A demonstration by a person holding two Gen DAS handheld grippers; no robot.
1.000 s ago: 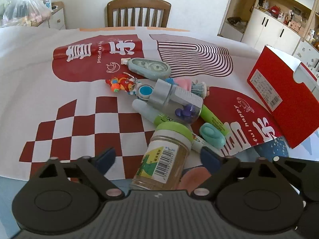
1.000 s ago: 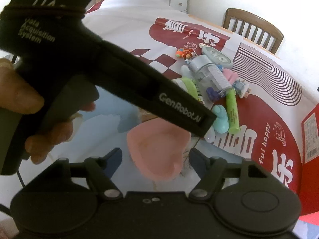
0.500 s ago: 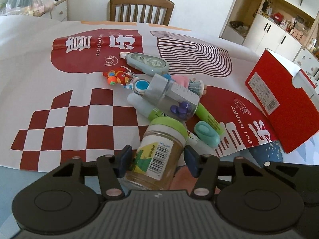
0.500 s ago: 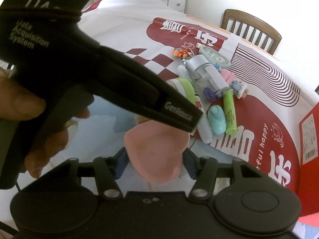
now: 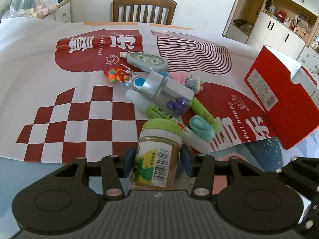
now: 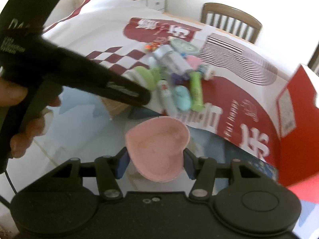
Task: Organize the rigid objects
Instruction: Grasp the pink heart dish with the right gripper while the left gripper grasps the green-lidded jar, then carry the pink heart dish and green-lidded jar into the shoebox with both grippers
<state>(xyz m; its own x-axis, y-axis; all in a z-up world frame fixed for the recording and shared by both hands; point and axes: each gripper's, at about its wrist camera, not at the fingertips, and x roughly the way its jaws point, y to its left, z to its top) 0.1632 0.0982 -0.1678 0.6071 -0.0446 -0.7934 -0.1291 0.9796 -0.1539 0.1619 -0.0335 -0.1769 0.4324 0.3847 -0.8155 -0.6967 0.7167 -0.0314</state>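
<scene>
My left gripper (image 5: 158, 162) is shut on a green-lidded jar (image 5: 157, 151) of brown powder with a barcode label, at the near edge of the pile. My right gripper (image 6: 156, 164) is shut on a pink heart-shaped dish (image 6: 159, 149), held above the glass table top; this view is blurred. The pile behind holds a grey correction-tape dispenser (image 5: 147, 60), a clear bottle with purple pieces (image 5: 169, 93), a green glue stick (image 5: 205, 113), a teal clip (image 5: 201, 127) and a small orange toy (image 5: 117, 74). The left tool's black body (image 6: 79, 73) crosses the right wrist view.
A red box (image 5: 279, 101) stands open at the right on the red-and-white cloth (image 5: 59, 109). A wooden chair (image 5: 143, 10) is at the far table edge. A plastic bag (image 5: 30, 2) sits on a cabinet at the back left. White cupboards (image 5: 279, 29) stand at the back right.
Both grippers closed: the left onto the green-lidded jar, the right onto the pink heart dish. The right gripper then lifted and swung right with the dish.
</scene>
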